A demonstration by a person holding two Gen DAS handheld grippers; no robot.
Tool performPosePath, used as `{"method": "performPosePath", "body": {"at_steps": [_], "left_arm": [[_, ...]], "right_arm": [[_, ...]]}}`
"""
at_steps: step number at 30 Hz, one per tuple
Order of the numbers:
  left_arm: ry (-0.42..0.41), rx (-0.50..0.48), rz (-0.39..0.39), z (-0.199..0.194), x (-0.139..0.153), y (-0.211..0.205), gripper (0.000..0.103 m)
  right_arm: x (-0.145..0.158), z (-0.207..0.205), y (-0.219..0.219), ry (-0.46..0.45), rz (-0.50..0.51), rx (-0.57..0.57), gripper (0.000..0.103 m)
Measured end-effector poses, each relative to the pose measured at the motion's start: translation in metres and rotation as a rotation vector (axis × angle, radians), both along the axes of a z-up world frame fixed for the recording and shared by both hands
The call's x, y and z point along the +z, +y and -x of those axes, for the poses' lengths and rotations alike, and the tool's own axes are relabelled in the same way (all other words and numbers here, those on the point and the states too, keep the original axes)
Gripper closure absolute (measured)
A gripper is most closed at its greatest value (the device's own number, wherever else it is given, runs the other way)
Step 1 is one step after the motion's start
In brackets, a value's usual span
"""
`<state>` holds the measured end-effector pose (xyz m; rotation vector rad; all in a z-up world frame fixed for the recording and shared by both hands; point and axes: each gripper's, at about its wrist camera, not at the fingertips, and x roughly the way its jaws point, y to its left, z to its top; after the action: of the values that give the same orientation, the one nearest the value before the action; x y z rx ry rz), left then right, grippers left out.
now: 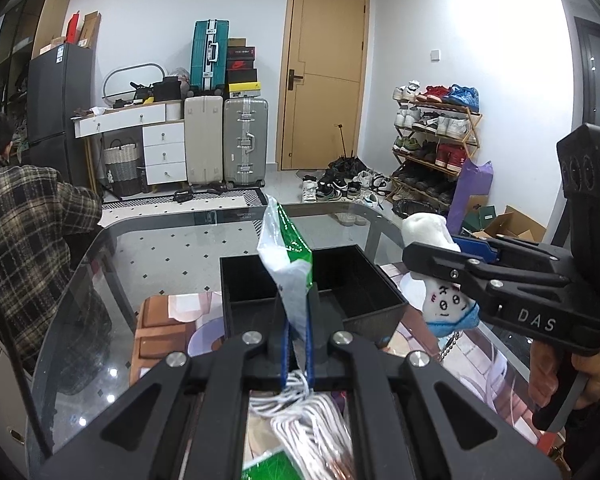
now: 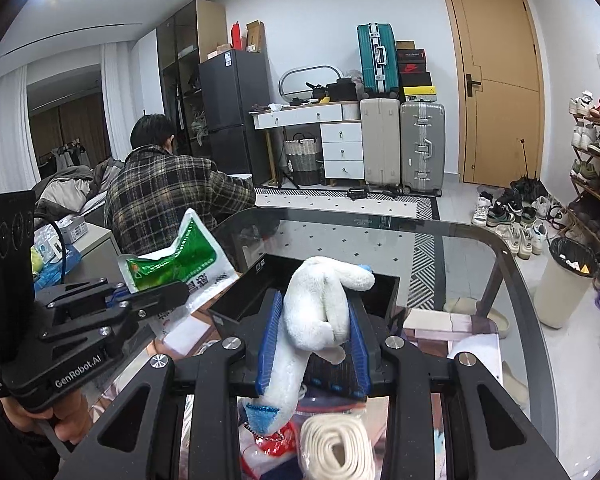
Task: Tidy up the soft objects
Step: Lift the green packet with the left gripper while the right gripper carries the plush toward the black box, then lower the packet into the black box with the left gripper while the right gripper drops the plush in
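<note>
At the bottom of the frame a coiled white cord [image 2: 332, 446] lies under the right gripper [image 2: 314, 322], clamped on a white plush toy [image 2: 320, 312] at center, while the left gripper [image 1: 298, 320] pinches a green-and-white packet [image 1: 286, 256] before the black 2-compartment box [image 1: 312, 280] on the glass table [image 1: 180, 248].

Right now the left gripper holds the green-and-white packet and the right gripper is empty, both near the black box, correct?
Not quite: the right gripper isn't empty. The right wrist view shows it shut on a white plush toy. The left gripper does hold the green-and-white packet, near the black box.
</note>
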<state>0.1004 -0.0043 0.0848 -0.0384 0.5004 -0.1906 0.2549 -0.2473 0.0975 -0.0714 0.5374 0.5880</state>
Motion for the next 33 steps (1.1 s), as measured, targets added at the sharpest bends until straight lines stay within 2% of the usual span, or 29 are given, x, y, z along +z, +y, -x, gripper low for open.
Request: {"method": "performPosePath", "body": {"at_steps": [8,18,27,33], "left_arm": [[-0.001,0.001,0.006,-0.03,-0.007,-0.005,0.1],[0.014,-0.002,-0.01,-0.063,-0.028,-0.011,0.1],[0.076,-0.011,-0.047,-0.088,-0.057,-0.022,0.1],[0.151,-0.015,-0.072,-0.095,-0.074,-0.027,0.1]], "right_arm": [[-0.006,-0.04,0.004,-0.004,-0.01,-0.013,0.071],[-0.022,-0.079,0.017,0.015,0.031,-0.022,0.071],[-0.047,-0.099,0.034,0.038,0.105,-0.009,0.071],[-0.063,-0.107,0.043,0.075,0.139,0.006,0.071]]}}
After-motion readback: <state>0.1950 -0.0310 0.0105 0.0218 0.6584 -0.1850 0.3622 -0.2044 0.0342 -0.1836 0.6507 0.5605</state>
